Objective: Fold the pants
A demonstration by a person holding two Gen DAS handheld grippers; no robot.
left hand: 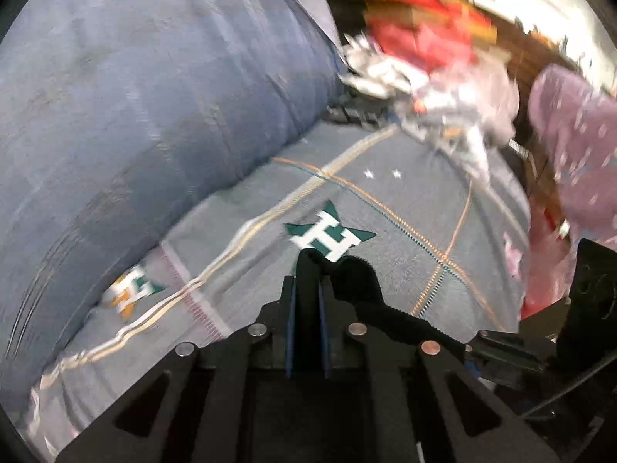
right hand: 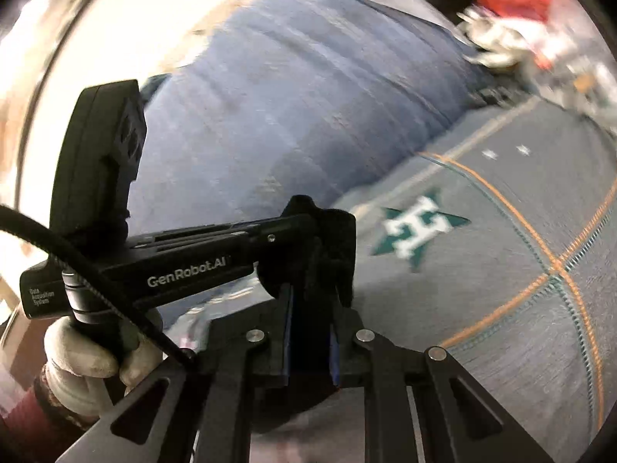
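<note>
Black pants (left hand: 358, 281) are pinched between the closed fingers of both grippers, held above a grey patterned bedspread (left hand: 385, 193). The left gripper (left hand: 308, 270) clamps one fold; the right gripper (right hand: 312, 270), just beside it, clamps another bunched black fold.

Two black two-finger grippers, left (left hand: 308, 266) and right (right hand: 312, 289), each pinching one bunch of black cloth (left hand: 354, 281). One large blue-grey cushion (left hand: 146, 96) and one grey bedspread with orange stitched lines (left hand: 405, 200), bearing two green-and-white "H" star emblems (left hand: 329, 236) and two small white stars (left hand: 381, 173). One white-gloved hand (right hand: 96, 355); blurred background heap uncountable.
</note>
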